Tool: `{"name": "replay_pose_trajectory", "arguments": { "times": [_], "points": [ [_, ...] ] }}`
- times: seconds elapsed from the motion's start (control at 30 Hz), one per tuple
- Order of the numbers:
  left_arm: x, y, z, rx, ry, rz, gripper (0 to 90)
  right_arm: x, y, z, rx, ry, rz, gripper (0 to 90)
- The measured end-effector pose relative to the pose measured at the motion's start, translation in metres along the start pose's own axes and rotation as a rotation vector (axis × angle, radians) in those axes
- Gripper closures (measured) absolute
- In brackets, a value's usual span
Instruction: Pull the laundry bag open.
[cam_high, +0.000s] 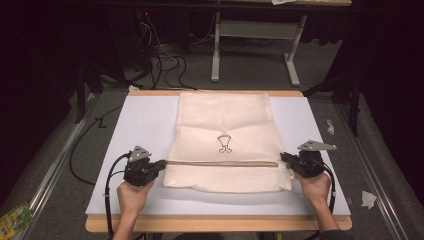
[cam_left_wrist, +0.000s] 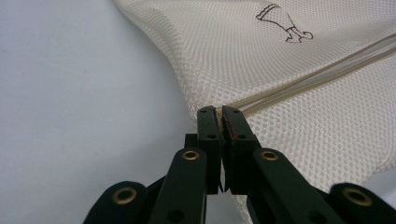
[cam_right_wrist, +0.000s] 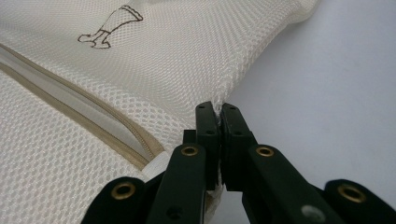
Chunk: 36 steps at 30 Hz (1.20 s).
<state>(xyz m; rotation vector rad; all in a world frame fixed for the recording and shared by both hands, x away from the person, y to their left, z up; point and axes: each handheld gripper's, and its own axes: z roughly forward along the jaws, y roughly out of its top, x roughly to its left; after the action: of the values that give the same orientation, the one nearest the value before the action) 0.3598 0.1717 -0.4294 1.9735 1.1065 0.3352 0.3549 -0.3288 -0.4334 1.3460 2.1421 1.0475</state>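
Mesh laundry bag (cam_high: 226, 142) lying flat mid-table, pinched at both ends of its zipper (cam_high: 222, 163).

You are gripping each side edge: left gripper (cam_left_wrist: 218, 112) is pressing its jaws together on the mesh at the zipper end, right gripper (cam_right_wrist: 219, 109) is clamping the opposite edge. Keep both hands level and pulling evenly apart, so the white table (cam_high: 140, 120) stays under a taut, unwrinkled bag.

Mesh bag (cam_left_wrist: 299, 93) cut off at frame edges
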Motion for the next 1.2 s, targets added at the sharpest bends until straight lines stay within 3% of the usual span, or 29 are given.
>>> {"name": "replay_pose_trajectory", "arguments": {
  "times": [0.47,1.2],
  "points": [
    [-0.001,-0.013,0.009,0.035,-0.016,-0.015,86.6,0.001,-0.020,0.013,0.040,0.011,0.024,85.8],
    [-0.001,-0.022,0.020,0.068,-0.001,-0.004,85.3,0.003,-0.027,0.023,0.076,0.011,0.029,75.6]
  ]
}}
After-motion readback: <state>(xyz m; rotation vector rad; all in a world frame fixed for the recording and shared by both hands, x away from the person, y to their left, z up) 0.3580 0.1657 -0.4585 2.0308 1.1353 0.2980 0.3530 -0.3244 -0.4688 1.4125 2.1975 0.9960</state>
